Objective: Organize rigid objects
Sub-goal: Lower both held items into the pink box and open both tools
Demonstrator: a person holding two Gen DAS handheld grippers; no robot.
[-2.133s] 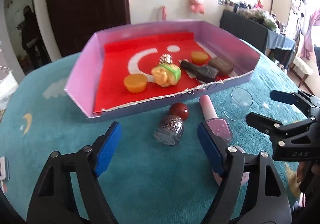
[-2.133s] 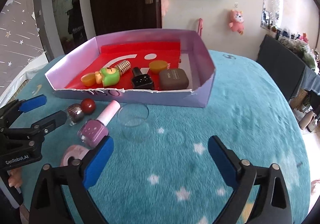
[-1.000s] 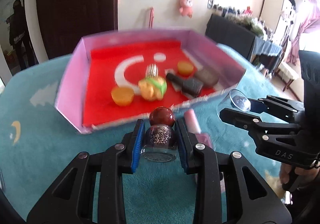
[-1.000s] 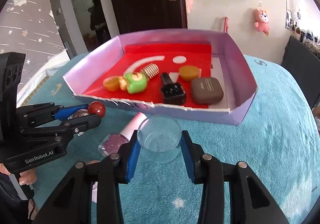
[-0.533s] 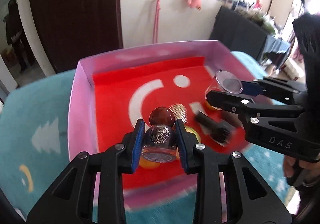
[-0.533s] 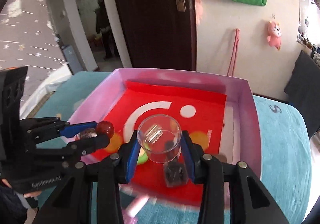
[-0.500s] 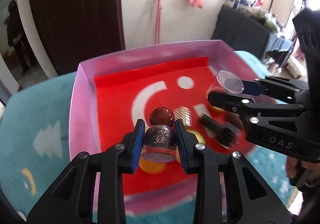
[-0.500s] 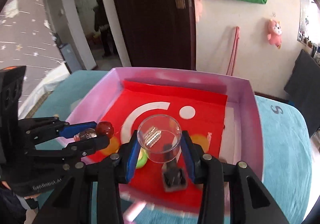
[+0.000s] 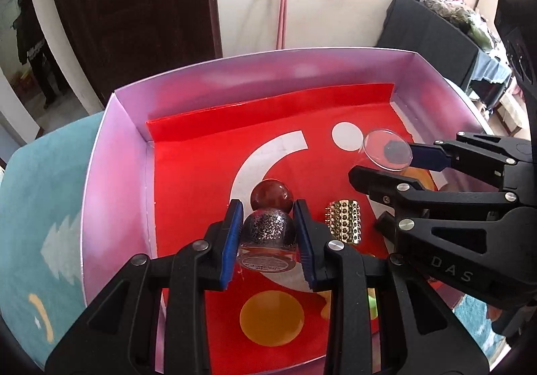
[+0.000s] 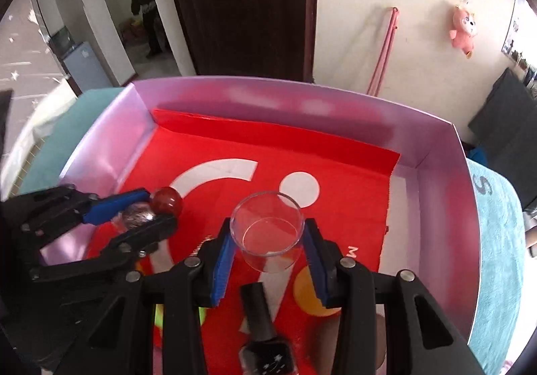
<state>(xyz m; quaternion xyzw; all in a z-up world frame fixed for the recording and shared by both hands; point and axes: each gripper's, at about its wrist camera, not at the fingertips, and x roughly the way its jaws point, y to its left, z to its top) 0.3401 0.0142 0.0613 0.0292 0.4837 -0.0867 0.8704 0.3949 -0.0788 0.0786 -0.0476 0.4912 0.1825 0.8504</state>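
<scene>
My left gripper [image 9: 266, 242] is shut on a glitter nail-polish bottle [image 9: 268, 237] with a round dark-red cap [image 9: 271, 195], held over the red floor of the pink-walled box [image 9: 114, 180]. My right gripper [image 10: 268, 249] is shut on a clear glass cup [image 10: 268, 227], also above the box floor. In the left wrist view the right gripper [image 9: 389, 162] holds the clear cup [image 9: 387, 150] at the right. In the right wrist view the left gripper [image 10: 147, 207] holds the bottle [image 10: 137, 215] at the left.
Inside the box lie a gold studded cap [image 9: 344, 222], an orange disc [image 9: 272, 314], a black nail-polish bottle [image 10: 263, 331] and another orange disc [image 10: 310, 296]. A teal cloth [image 9: 40, 207] covers the table around the box. A dark door [image 10: 241, 6] stands behind.
Both grippers closed on their objects, lifted them off the teal cloth and carried them forward over the box. They now hang further in above the red floor.
</scene>
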